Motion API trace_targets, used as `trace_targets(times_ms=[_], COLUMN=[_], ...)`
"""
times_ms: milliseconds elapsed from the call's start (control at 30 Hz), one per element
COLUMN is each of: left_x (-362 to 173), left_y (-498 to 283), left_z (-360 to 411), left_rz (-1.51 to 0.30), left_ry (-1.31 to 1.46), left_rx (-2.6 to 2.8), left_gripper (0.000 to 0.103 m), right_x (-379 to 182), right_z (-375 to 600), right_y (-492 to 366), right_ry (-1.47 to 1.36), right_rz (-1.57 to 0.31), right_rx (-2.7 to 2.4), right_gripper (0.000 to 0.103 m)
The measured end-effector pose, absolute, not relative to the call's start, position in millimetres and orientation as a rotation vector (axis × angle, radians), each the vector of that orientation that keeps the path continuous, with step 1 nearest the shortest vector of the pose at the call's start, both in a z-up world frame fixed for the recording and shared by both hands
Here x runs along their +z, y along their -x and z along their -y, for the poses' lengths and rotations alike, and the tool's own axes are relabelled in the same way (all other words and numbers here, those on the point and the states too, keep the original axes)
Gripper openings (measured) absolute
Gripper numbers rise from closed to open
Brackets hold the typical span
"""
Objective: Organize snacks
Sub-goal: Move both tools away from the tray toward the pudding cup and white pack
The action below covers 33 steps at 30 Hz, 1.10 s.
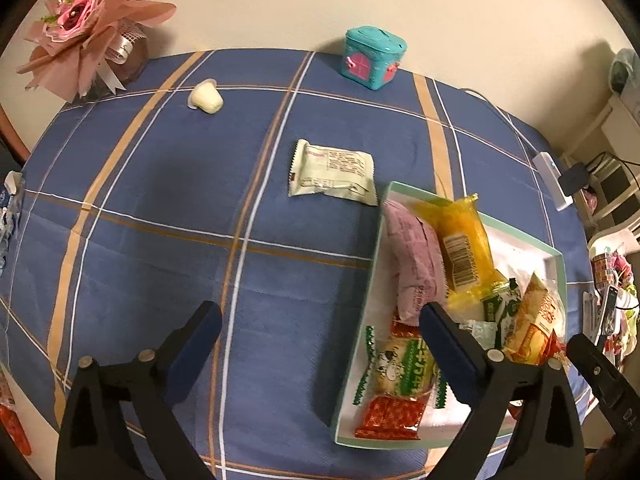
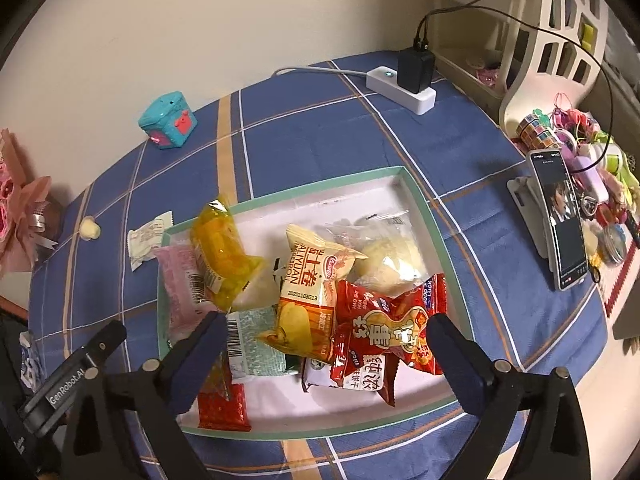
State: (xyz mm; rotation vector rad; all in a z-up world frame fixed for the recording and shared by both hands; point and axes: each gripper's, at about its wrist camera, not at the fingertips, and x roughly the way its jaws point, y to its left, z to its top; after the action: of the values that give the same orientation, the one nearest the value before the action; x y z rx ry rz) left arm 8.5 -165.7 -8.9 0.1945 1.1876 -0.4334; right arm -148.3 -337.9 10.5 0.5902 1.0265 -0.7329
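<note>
Tabletop (image 1: 160, 240) covered by a blue plaid cloth. Pink paper flower bouquet (image 1: 88, 28) at the far left corner. Teal toy box with pink doors (image 1: 374, 58) against the wall. White power strip (image 2: 402, 90) carrying a black charger (image 2: 415, 70). Phone (image 2: 560, 220) propped upright, screen lit, beside mixed trinkets (image 2: 592, 148).

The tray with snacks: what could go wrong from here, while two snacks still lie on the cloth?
1. The yellow packet leans on the tray rim at its far left corner; a bump from either tool may tip it out.
2. The packets are piled loosely, so adding the pale green packet may slide others.
3. The small jelly cup lies far off near the bouquet; reaching it may brush the flowers.
</note>
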Motion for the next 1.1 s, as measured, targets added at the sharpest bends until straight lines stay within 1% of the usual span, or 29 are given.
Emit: trace_targets(times_ms=[433,767,1100], left_x=[6,15,9], left_y=[-28,-62,-91], left_z=[140,83,27], left_rz=[-1.125,-1.103,-1.135], left_ry=[-0.178,-0.166,-0.089], left_rx=[-0.399,-0.279,-0.195], left_gripper=[0.103,0.103,0.103], right_x=[12,12,4], right_z=[319,273,224], right_y=[129,91,48], right_ry=[-0.545,-0.460,-0.398], right_rz=[-1.017,-1.028,-1.055], right_rx=[-0.690,-0.593,-0.487], right_gripper=[0.103,0.103,0.103])
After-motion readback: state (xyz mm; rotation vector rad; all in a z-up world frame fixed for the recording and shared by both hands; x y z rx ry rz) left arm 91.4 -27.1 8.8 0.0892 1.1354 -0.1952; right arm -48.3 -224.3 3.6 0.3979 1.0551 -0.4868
